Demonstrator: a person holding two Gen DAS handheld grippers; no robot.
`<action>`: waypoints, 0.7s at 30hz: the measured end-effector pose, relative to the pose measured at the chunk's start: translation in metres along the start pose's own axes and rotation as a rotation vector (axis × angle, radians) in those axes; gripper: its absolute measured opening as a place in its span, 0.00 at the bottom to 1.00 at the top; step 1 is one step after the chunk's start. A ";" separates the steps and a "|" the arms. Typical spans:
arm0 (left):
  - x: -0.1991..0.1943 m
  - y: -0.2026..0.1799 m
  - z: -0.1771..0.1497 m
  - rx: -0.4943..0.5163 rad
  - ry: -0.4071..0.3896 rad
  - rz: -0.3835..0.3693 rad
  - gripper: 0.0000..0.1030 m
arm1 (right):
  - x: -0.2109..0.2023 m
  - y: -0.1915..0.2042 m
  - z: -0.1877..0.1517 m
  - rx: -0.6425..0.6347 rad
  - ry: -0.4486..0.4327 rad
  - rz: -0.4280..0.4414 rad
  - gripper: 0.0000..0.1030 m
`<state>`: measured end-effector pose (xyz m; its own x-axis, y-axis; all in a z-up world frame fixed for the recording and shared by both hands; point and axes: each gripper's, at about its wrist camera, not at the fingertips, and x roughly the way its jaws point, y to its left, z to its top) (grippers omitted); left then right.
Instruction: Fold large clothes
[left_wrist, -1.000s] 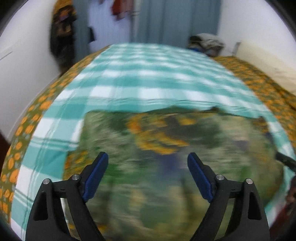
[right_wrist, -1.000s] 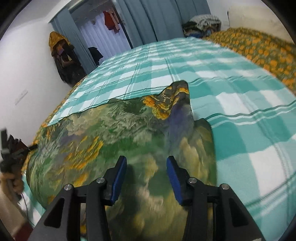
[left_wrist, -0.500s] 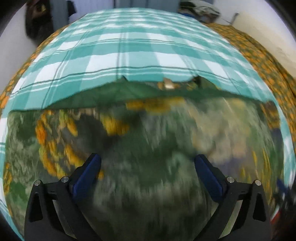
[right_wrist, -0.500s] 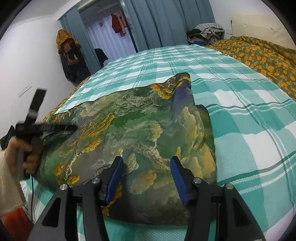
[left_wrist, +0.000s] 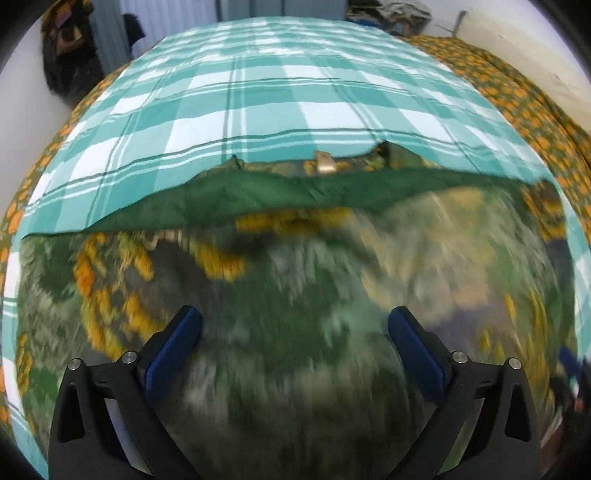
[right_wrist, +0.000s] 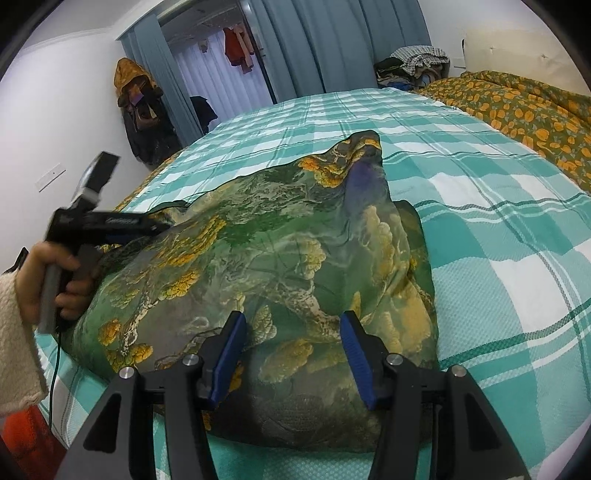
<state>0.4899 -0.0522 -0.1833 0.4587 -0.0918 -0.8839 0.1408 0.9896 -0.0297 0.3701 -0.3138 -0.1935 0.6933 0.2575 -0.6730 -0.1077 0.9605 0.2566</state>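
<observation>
Jaws of both grippers spread, green printed garment (right_wrist: 280, 258) on checked bedspread (right_wrist: 498, 229)

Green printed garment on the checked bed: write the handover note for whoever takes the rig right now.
Left tongs: open, nothing held, low over the garment's left part; that view is motion-blurred.
Right tongs: open, nothing held, hovering at the garment's near edge.
Green printed garment: lies bunched on the checked bedspread, one corner peaked up toward the far side; a plain green inner band shows along its far edge.
Done: garment is on the bed, apparently folded over at least once, though not neatly.
Left: probably regrip the edges, flatten the peaked corner and finish the folds.
</observation>
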 end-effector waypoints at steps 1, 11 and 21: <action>-0.007 -0.002 -0.008 0.017 -0.008 -0.009 0.98 | 0.000 0.000 0.000 0.003 0.000 -0.002 0.53; -0.052 -0.019 -0.078 0.135 -0.076 -0.024 0.99 | -0.007 0.002 -0.004 0.049 0.005 -0.038 0.53; -0.079 -0.034 -0.129 0.192 -0.104 -0.043 0.99 | -0.043 -0.007 -0.015 0.152 0.015 -0.039 0.53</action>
<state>0.3357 -0.0640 -0.1732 0.5349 -0.1542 -0.8307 0.3220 0.9462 0.0317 0.3306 -0.3304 -0.1771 0.6837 0.2226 -0.6950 0.0291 0.9433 0.3307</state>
